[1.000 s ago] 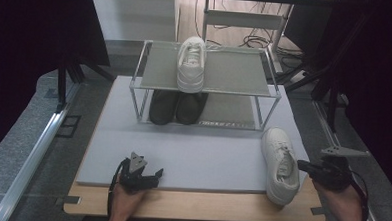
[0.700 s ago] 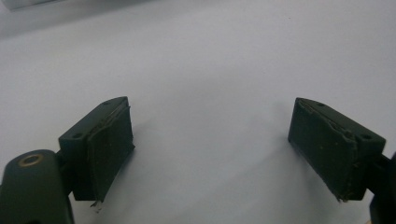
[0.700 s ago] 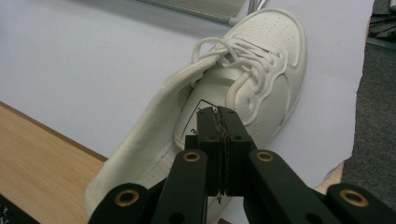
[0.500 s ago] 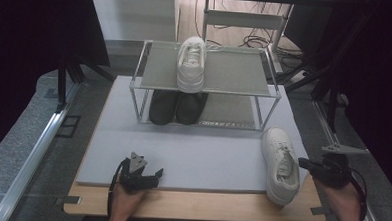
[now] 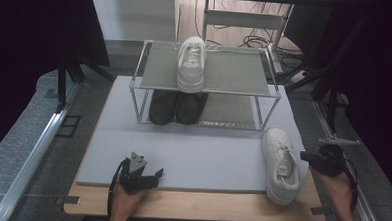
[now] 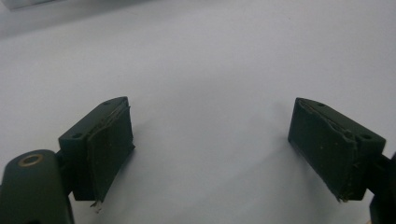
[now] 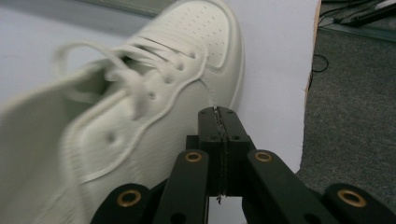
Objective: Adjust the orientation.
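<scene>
The right gripper [image 5: 307, 157] has moved closer to the white shoe [image 5: 280, 164].

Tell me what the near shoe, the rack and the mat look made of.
Shoe: smooth white leather or a synthetic look-alike, matte; punched toe holes, stitched panels, flat woven laces.
Rack: thin metal bars with a pale shine; shelves seem a grey-green sheet, material unclear.
Mat: pale grey, matte, textureless, maybe foam or felt, lying on a wood-grain board.

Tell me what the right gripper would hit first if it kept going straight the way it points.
Most likely the white sneaker: the shut right gripper points at its side, close by.
</scene>
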Tool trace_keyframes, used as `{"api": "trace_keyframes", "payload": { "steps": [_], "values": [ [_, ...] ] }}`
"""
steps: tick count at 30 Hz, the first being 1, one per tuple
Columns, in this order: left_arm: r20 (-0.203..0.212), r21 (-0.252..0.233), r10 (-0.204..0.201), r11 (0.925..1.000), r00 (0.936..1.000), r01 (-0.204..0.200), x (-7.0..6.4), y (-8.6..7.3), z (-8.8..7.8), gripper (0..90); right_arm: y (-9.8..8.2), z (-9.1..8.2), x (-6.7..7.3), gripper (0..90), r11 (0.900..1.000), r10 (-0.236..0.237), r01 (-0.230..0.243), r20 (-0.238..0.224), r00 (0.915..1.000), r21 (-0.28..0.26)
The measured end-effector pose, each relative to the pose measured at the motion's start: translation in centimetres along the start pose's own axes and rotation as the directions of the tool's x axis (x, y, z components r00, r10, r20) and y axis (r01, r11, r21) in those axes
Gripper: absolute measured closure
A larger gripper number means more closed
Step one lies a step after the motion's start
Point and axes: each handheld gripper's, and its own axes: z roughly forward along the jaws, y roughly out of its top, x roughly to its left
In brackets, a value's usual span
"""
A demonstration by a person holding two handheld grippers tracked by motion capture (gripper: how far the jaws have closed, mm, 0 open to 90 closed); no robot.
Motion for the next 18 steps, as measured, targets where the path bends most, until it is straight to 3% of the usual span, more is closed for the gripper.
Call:
{"api": "trace_keyframes", "payload": {
  "steps": [6, 11, 18],
  "values": [
    [-0.001, 0.0, 0.0, 1.0, 1.0, 0.0, 0.0, 0.0, 0.0, 13.7, -0.5, 2.4, -1.1, 89.8, 1.0, 0.008, -0.008, 0.004, 1.0, 0.014],
    [-0.001, -0.001, 0.0, 1.0, 1.0, 0.0, 0.0, 0.0, 0.0, 13.7, -0.9, 3.9, -1.5, 90.0, 0.999, 0.026, -0.025, -0.028, 0.9993, 0.034],
    [-0.002, 0.0, -0.001, 1.0, 1.0, 0.001, 0.0, 0.0, 0.0, 13.7, -1.3, 3.9, -1.3, 90.0, 0.999, 0.04, -0.038, -0.051, 0.9979, 0.037]
  ]
}}
